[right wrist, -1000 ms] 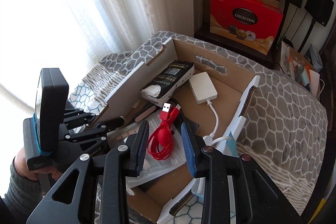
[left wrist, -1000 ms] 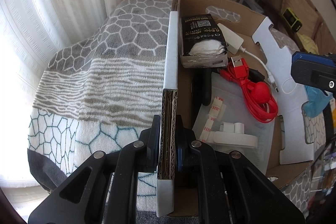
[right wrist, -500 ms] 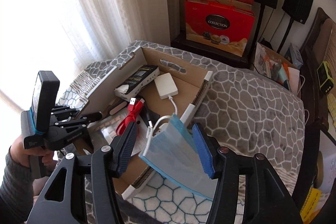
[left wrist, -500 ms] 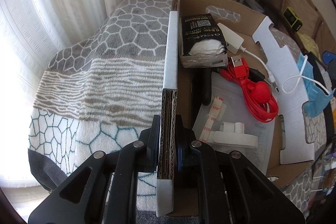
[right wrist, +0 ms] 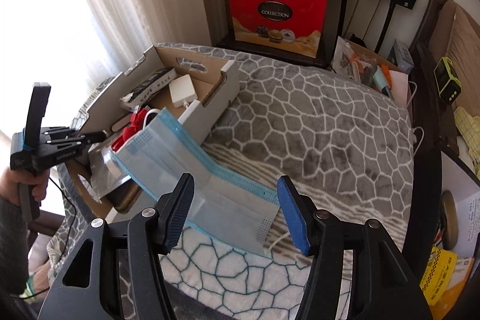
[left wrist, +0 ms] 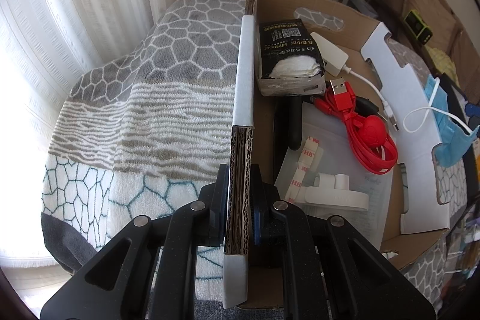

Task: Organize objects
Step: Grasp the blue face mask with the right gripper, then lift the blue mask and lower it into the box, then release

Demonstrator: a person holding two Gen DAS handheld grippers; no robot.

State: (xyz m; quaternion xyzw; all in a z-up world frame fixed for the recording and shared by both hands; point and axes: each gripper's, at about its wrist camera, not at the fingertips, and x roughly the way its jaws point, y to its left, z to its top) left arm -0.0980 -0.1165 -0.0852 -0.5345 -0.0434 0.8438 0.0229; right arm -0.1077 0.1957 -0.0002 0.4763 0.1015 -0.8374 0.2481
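- Face mask (right wrist: 192, 170), blue: draped over the near wall of the cardboard box (right wrist: 210, 107), lower end on the patterned blanket (right wrist: 315, 122).
- Right gripper (right wrist: 234, 212): fingers spread wide either side of the mask's lower end, gripping nothing (contact unclear).
- Left gripper (left wrist: 238, 197): pinched on the box's side wall (left wrist: 243, 98).

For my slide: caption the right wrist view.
Open right gripper above blue mask draped over box edge.
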